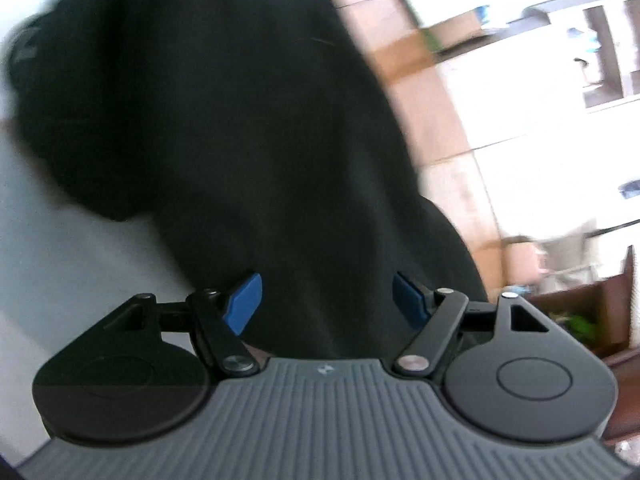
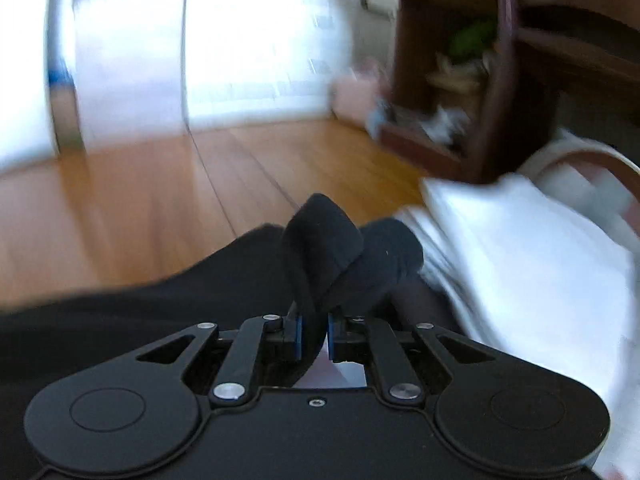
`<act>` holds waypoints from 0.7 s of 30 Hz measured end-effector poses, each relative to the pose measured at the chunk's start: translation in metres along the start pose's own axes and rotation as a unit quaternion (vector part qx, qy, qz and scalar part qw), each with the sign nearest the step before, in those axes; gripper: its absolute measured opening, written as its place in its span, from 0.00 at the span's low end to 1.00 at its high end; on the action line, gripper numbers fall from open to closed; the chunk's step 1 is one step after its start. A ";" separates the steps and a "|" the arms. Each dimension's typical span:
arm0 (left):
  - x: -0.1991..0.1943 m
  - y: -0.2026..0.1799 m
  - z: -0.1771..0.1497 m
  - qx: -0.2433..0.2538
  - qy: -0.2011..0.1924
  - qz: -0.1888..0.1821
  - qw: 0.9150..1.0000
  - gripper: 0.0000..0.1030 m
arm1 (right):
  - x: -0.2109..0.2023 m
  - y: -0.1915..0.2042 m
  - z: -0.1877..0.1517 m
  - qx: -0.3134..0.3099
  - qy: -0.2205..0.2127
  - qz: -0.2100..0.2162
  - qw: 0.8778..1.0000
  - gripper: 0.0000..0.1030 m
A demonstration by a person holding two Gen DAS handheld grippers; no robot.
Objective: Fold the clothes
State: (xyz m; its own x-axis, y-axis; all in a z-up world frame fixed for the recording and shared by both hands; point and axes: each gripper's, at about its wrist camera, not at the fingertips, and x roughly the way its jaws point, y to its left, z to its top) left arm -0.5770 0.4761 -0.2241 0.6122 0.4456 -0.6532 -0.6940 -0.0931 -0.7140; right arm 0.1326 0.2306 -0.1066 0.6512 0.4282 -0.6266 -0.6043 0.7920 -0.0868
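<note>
Garment: a black garment [image 1: 248, 128], lifted and hanging in front of the left gripper [image 1: 327, 304]; a bunched fold of it [image 2: 340, 256] sticks up past the right gripper [image 2: 315, 338].
Left jaws: spread wide, holding nothing.
Right jaws: pinching that fold.
Handling: looks soft, limp and light; it will sag and swing, so 1 hold leaves it drooping.
Where to grip: likely a free edge or corner, opposite the right grip.
Nearby: white cloth [image 2: 520, 248] beside it, wooden floor [image 2: 160, 208] beyond.
</note>
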 end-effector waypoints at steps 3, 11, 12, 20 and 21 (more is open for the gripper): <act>-0.009 0.001 0.000 0.026 -0.023 0.060 0.998 0.70 | 0.022 -0.023 -0.026 0.060 0.055 0.016 0.997 0.10; -0.029 0.000 -0.030 -0.058 -0.068 0.057 0.994 0.81 | 0.037 -0.021 -0.042 0.081 0.075 0.003 0.994 0.11; -0.029 0.001 -0.038 -0.077 -0.061 0.035 0.995 0.81 | 0.038 -0.020 -0.043 0.078 0.076 0.001 0.994 0.11; -0.037 -0.004 -0.049 -0.047 -0.141 0.139 0.979 0.82 | 0.056 -0.007 -0.034 0.054 0.078 -0.012 0.995 0.11; -0.034 0.000 -0.046 -0.052 -0.149 0.145 0.977 0.83 | 0.056 -0.009 -0.035 0.062 0.078 -0.011 0.995 0.12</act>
State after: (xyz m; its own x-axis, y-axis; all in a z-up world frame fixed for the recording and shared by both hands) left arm -0.5806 0.4203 -0.2135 0.2468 0.6249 -0.7407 -0.7706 -0.3369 -0.5410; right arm 0.1583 0.2318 -0.1683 0.5778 0.3449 -0.7397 -0.5229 0.8523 -0.0111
